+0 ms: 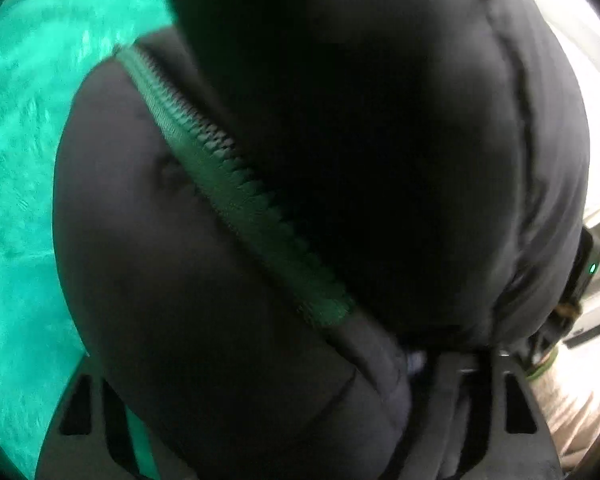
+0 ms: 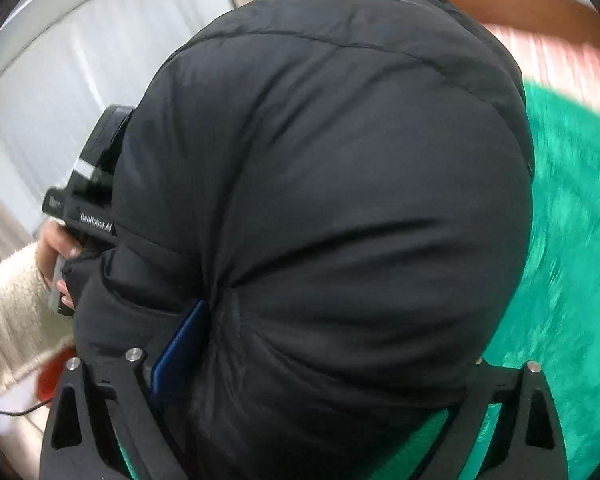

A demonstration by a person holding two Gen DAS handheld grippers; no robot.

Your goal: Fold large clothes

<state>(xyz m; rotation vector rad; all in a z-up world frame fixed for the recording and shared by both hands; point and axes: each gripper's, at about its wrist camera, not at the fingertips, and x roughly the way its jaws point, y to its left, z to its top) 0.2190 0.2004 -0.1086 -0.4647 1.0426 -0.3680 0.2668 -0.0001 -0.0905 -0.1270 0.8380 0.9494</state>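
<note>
You had the black jacket [image 2: 332, 200] bunched up off the green blanket [image 2: 572, 240], likely so a fold could fall clear instead of dragging. Your right tongs [image 2: 300, 408] were clamped on a gathered pucker of it. Your left tongs [image 1: 284, 420] were buried in padding beside the zipper [image 1: 236, 184], grip indiscernible.

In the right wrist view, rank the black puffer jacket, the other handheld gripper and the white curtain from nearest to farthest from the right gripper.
1. black puffer jacket: bunched between the right gripper fingers, filling the centre.
2. other handheld gripper: at left, behind the jacket's edge.
3. white curtain: upper-left background.
</note>
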